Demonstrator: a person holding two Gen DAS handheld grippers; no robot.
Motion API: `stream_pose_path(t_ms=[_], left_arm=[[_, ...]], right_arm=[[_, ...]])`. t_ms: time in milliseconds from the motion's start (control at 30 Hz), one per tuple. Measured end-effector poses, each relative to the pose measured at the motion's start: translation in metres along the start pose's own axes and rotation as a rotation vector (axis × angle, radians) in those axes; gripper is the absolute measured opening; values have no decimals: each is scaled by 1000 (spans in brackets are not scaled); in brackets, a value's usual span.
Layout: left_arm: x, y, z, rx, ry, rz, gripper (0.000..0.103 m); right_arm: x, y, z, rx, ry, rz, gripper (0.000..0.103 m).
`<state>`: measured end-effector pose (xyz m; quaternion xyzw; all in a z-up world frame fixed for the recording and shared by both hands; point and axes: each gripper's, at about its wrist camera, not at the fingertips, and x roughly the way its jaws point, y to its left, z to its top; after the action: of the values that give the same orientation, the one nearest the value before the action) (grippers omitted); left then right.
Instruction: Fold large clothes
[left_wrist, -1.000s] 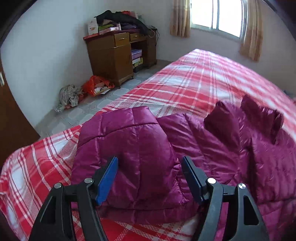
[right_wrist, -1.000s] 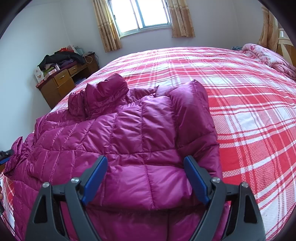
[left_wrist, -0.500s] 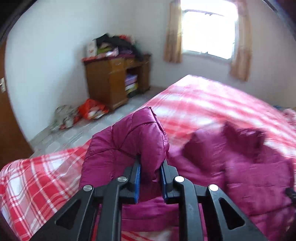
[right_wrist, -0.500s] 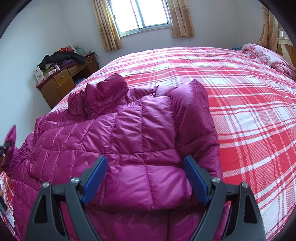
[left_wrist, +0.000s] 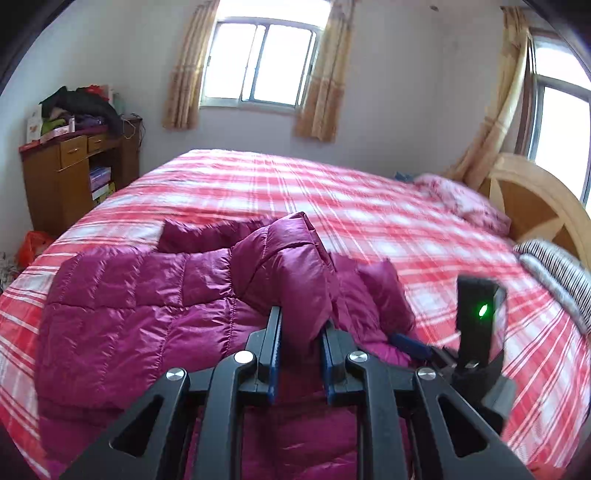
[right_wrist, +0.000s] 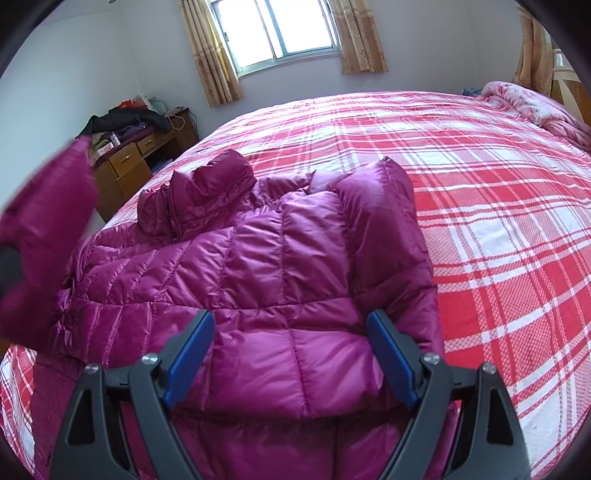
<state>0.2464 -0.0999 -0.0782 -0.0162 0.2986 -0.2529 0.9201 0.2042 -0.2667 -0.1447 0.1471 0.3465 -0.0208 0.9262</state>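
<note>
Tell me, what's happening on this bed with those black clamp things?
A person is folding a magenta puffer jacket spread on the red plaid bed. The left tongs have pinched a sleeve and hold it lifted over the jacket's body. The right tongs hover open above the jacket's lower part, gripping nothing.

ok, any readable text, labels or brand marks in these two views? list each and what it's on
None readable.
Boxes and packets on the wooden desk: printing too small and blurred to read.
Books or boxes on the desk shelf: no legible lettering.
Magenta puffer jacket: no logo or tag visible.
Right gripper and left gripper: no markings; only a green light on the right gripper's body, no text.
</note>
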Motion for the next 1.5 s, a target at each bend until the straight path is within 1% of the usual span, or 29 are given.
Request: stream_pose_path(t_ms=[67, 100, 133, 200, 233, 267, 300, 367, 467, 533, 567, 600, 667, 733, 767, 800, 833, 867, 967, 1067, 1167, 1200, 1267, 1367, 1433, 1500], left_arm=[[9, -4, -8, -14, 46, 2, 19], [18, 0, -13, -42, 90, -3, 20], [18, 2, -17, -65, 121, -13, 21], [17, 7, -24, -94, 177, -36, 28], [14, 5, -27, -91, 187, -34, 30], [10, 5, -29, -81, 198, -22, 38], [3, 4, -33, -68, 211, 7, 53], [-7, 5, -44, -59, 226, 48, 69], [-28, 11, -58, -62, 220, 44, 70], [-44, 19, -68, -73, 208, 55, 70], [-54, 26, -72, -89, 185, 64, 70], [-59, 29, -73, -100, 168, 70, 70], [-71, 41, -74, -133, 137, 101, 70], [-79, 54, -72, -166, 118, 139, 70], [-83, 59, -69, -175, 112, 148, 70], [-85, 65, -66, -176, 109, 160, 70], [-89, 70, -63, -175, 98, 185, 70], [-93, 72, -61, -172, 86, 203, 70], [-103, 86, -48, -173, 44, 247, 70], [-106, 100, -33, -202, 16, 279, 70], [-94, 112, -17, -220, 3, 328, 70], [-83, 116, -13, -219, 10, 355, 70], [-68, 122, -11, -219, 35, 394, 70], [-36, 137, -18, -241, 101, 468, 70], [-21, 153, -30, -299, 154, 488, 70], [-16, 162, -40, -330, 164, 495, 70]], right_arm=[[0, -1, 0, 6, -1, 7, 87], [-1, -2, 0, 11, -3, 12, 87], [-1, -3, 0, 17, -4, 16, 87], [-1, -4, 0, 29, -5, 27, 87], [-2, -5, 0, 35, -6, 32, 87], [-3, -6, -1, 44, -10, 40, 87], [-3, -8, 0, 55, -12, 52, 87], [-5, -14, 1, 88, -13, 89, 87], [-14, -26, 4, 165, -2, 150, 87], [-28, -29, 3, 232, -2, 222, 87], [-34, -26, 2, 249, -1, 264, 87], [-38, -19, 2, 247, 9, 304, 87], [-38, 1, 1, 196, 36, 340, 88], [-29, 25, -4, 126, 89, 338, 87], [-20, 38, -8, 85, 129, 329, 85], [-13, 48, -12, 50, 160, 325, 63], [-4, 58, -16, 19, 202, 313, 32], [3, 65, -19, 2, 230, 307, 27], [-5, 73, -14, -53, 197, 268, 19], [-20, 71, -4, -90, 168, 232, 19], [-19, 65, 0, -129, 194, 194, 19], [-15, 65, 0, -149, 200, 176, 19], [-5, 60, -2, -172, 217, 147, 21], [4, 47, -9, -160, 227, 152, 24], [7, 47, -14, -186, 214, 139, 24], [8, 45, -16, -212, 198, 124, 23]])
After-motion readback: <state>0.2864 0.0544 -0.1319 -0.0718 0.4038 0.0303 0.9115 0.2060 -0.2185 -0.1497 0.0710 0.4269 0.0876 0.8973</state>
